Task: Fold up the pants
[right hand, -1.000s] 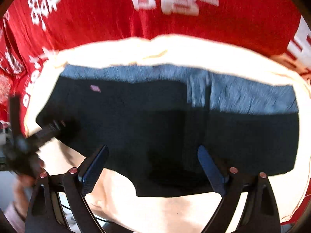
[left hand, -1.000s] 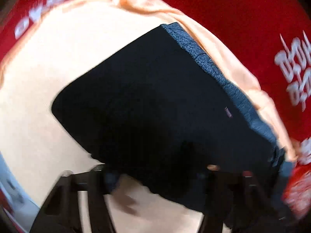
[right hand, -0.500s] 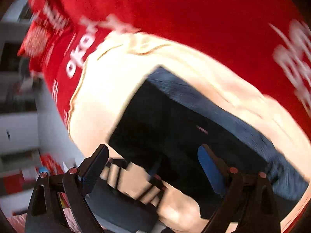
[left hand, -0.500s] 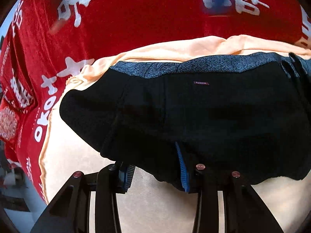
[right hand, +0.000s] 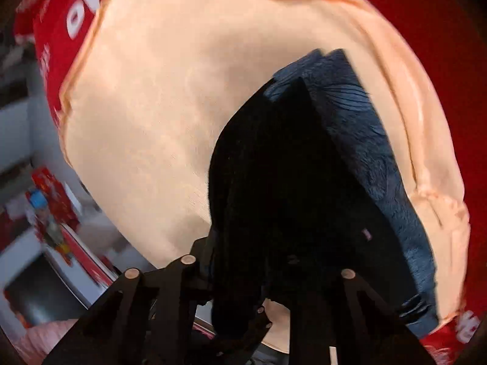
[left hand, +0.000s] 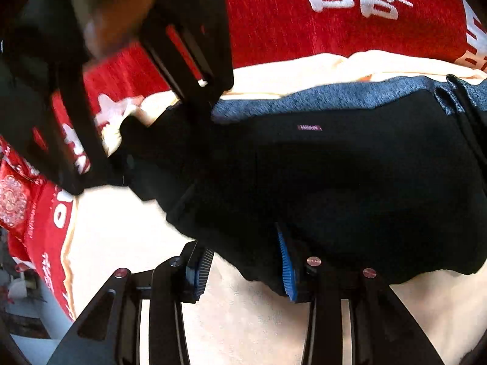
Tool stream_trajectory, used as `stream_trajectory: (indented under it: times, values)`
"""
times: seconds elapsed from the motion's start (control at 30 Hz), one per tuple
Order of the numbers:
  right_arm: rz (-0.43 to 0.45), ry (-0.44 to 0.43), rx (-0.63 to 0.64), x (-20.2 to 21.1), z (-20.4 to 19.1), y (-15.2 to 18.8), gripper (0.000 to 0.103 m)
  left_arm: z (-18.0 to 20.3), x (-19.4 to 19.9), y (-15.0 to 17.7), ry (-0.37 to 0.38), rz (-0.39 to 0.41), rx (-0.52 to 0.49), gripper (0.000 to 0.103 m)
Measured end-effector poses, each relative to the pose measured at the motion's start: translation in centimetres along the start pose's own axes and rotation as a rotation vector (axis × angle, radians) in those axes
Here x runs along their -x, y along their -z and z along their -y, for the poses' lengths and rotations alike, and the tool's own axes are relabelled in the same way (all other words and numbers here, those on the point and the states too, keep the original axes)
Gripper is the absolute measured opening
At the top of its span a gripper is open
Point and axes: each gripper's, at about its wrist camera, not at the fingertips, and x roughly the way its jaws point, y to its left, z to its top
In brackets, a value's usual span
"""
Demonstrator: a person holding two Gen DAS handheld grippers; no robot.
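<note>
Nearest, the left claw (left hand: 245,266) grips the near hem of the black pants (left hand: 350,188). These lie on a peach cloth (left hand: 121,234) over the red-covered surface (left hand: 274,21). Farther left, the right claw (right hand: 243,276) (jaws just closing) pinches their edge.

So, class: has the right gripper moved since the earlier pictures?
Yes. The right gripper has swung toward the pants' end, nearer the peach cloth's edge beside the red cover. Its jaws have just been closing, with dark fabric between them.
</note>
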Motion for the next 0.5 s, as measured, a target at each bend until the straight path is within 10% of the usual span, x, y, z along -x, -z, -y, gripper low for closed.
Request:
stream_trajectory:
  times: [0.5]
  values:
    - [0.581,-0.485,-0.176,11.0,14.5,21.6,0.019,5.9,10.8,-5.4,0.102,0.218,-0.084,0.041]
